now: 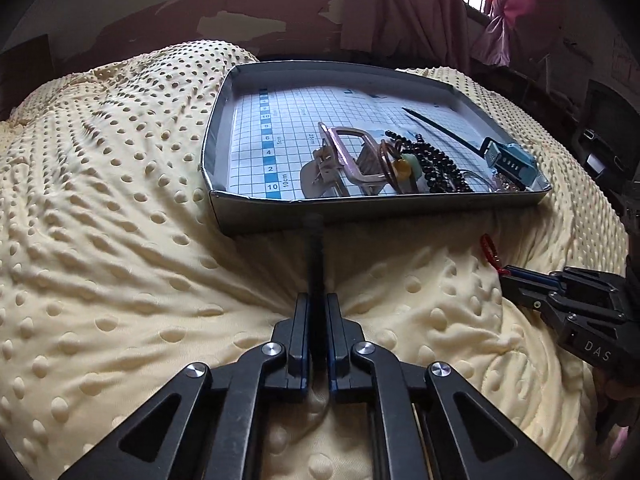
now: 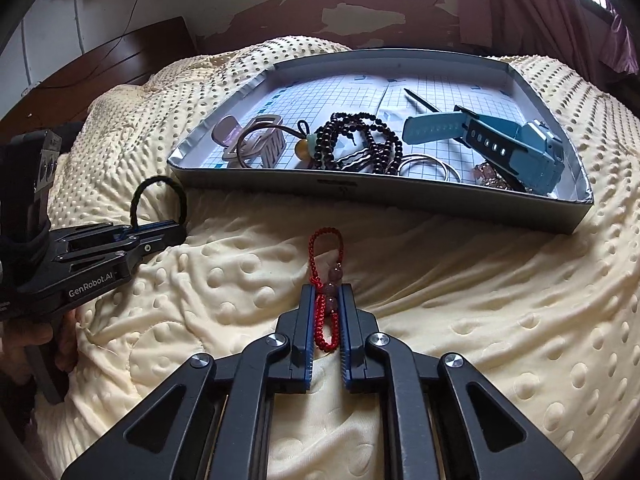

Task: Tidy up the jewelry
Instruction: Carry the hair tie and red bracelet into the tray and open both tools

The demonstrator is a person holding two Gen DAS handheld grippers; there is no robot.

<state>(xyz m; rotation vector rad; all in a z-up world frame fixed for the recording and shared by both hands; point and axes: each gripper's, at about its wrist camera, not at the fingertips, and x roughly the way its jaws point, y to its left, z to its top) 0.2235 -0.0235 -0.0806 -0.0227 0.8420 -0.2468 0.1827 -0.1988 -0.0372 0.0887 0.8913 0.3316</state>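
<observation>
A cream dotted blanket (image 2: 460,300) covers the bed under both tools. Ahead of both, resting on it, sits a shallow grey tray (image 2: 400,196) lined with a gridded sheet. Inside the tray, toward the right hand-held gripper's far right, lies a light blue watch (image 2: 536,152); straight ahead of that gripper is a heap of dark bead strands (image 2: 360,140), with thin metal rings (image 2: 424,166) just beside it and a beige hair claw (image 2: 256,140) at the tray's left end.

The left hand-held gripper (image 1: 318,300) has its fingers nearly together, pinching a black braided hair tie (image 1: 314,256) whose loop stands up from the tips, just short of the tray's near wall. The right hand-held gripper (image 2: 328,292) is closed to a narrow gap around a red cord bracelet (image 2: 326,268) with a few pinkish beads; the bracelet's loop reaches forward past the fingertips and lies on the blanket, well short of the tray.
</observation>
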